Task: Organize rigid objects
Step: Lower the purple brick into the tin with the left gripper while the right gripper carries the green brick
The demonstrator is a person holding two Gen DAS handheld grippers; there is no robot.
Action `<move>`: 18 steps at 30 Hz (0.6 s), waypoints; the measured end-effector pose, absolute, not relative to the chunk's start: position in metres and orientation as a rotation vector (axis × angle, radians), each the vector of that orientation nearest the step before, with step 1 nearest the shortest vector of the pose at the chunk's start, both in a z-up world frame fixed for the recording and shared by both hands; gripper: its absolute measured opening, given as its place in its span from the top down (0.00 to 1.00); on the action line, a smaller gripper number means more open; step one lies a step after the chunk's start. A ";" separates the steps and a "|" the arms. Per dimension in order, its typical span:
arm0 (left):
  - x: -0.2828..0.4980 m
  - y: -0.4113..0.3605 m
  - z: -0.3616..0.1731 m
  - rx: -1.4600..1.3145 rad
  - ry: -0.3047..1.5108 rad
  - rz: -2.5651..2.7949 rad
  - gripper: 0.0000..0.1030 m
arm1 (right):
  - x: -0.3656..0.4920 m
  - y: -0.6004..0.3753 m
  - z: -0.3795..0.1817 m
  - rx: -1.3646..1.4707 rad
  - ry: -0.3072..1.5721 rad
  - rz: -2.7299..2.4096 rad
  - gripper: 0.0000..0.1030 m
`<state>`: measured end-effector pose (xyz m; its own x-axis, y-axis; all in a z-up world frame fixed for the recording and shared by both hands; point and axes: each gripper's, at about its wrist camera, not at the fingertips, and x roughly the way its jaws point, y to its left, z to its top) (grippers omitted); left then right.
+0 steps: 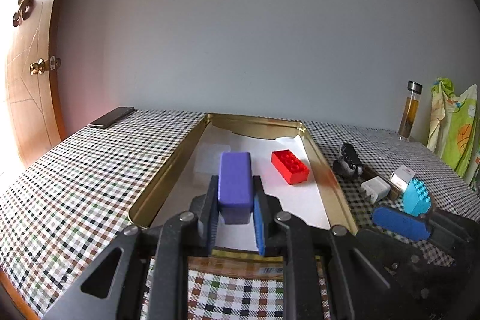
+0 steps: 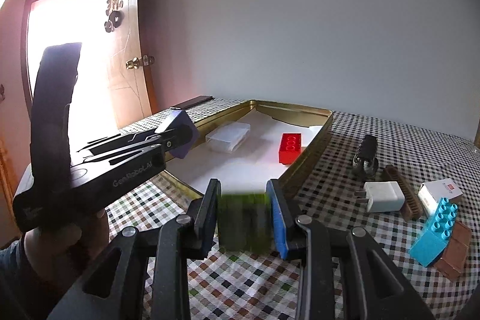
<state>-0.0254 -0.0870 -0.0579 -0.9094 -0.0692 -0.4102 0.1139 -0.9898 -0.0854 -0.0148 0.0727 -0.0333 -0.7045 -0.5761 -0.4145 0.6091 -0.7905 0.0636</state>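
We observe a plain pale grey wall (image 1: 255,20) filling the upper centre and right of both views. A wooden door (image 1: 30,74) with a brass knob (image 1: 37,68) occupies the left edge. In the right wrist view, strong daylight enters a window (image 2: 66,20) at upper left. A checked tablecloth (image 1: 75,170) covers the table across the lower frame.

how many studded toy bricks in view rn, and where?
2 for certain. Red brick lies inside the gold tin, right side. Light-blue brick sits on the checkered tablecloth right of the tin. The blurred green item in the right gripper may be another.
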 end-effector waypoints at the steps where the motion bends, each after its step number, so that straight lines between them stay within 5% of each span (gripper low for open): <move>1: -0.026 -0.087 -0.058 0.640 0.164 -2.977 0.82 | -0.015 0.072 -0.034 0.557 0.104 -2.420 0.67; 18: -0.020 -0.103 -0.060 0.634 0.203 -2.931 0.82 | 0.001 0.064 -0.041 0.634 0.191 -2.313 0.67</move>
<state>-0.0200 -0.1027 -0.0601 -0.9023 -0.1036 -0.4184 0.1604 -0.9817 -0.1029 0.0013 0.0644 -0.0410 -0.6207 -0.6086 -0.4944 0.6816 -0.7305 0.0435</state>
